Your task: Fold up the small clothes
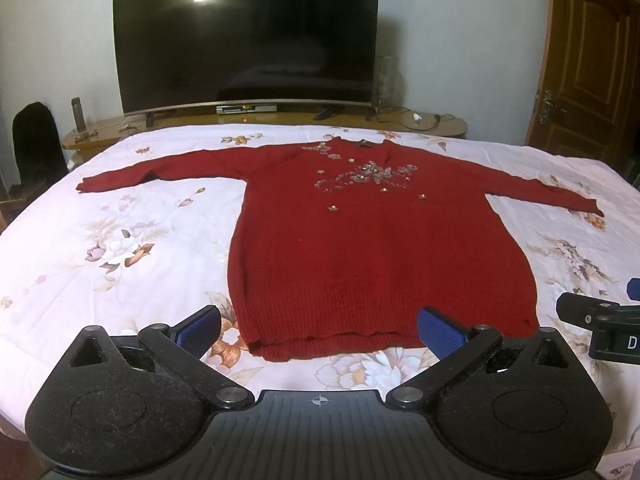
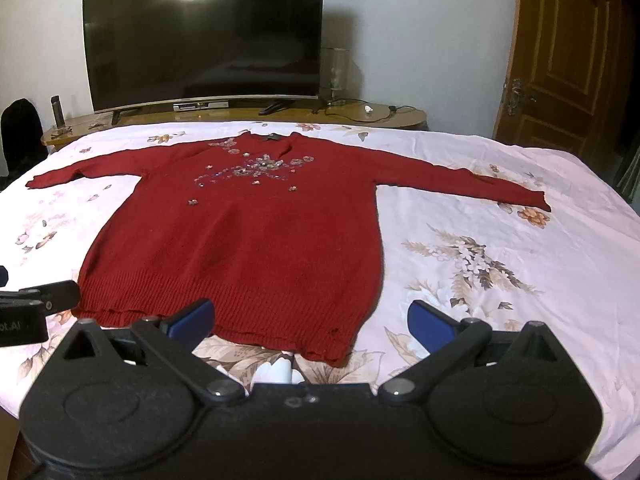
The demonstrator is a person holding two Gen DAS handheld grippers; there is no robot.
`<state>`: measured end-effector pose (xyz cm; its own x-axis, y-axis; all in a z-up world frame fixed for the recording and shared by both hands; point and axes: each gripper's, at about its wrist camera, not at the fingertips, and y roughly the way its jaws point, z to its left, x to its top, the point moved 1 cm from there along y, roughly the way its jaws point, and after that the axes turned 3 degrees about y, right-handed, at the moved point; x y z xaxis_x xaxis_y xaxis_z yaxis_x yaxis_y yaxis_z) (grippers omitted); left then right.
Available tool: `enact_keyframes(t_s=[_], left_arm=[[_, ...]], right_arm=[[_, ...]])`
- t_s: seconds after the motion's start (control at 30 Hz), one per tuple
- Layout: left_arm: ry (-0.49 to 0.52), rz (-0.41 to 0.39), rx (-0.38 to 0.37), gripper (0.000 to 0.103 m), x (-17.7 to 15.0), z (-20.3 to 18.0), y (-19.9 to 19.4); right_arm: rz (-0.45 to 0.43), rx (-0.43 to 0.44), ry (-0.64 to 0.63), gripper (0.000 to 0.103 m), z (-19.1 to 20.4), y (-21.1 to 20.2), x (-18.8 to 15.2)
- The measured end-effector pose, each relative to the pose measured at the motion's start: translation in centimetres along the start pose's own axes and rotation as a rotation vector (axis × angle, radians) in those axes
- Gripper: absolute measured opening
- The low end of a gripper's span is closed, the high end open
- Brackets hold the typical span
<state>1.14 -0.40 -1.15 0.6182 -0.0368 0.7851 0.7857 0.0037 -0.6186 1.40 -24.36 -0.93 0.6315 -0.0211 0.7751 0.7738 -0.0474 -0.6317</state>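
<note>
on the bed's floral sheet (image 1: 120,216) the red sweater (image 1: 360,248) lies flat, front up, both sleeves spread wide, collar toward the tv (image 1: 248,36), hem nearest me. nothing folded yet by the look of it. my left gripper (image 1: 319,330) hovers over the hem's left corner, jaws wide apart, holding nothing; my right gripper (image 2: 310,322) sits over the hem's right part, likewise spread and empty. i judge the first fold is a sleeve. to do it well: pinch the left sleeve (image 1: 160,172) at the cuff, catch both knit layers, lift low and lay it across the chest (beaded trim (image 1: 360,174) may snag, so no dragging). keep the other gripper pinning the body.
</note>
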Motion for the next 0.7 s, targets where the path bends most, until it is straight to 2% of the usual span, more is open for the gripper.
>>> enact_keyframes(t_s=[0.7], left_arm=[[0.009, 0.003, -0.01, 0.103, 0.11, -0.18, -0.01]], right_arm=[[-0.001, -0.009, 0.005, 0.102, -0.36, -0.16, -0.04]])
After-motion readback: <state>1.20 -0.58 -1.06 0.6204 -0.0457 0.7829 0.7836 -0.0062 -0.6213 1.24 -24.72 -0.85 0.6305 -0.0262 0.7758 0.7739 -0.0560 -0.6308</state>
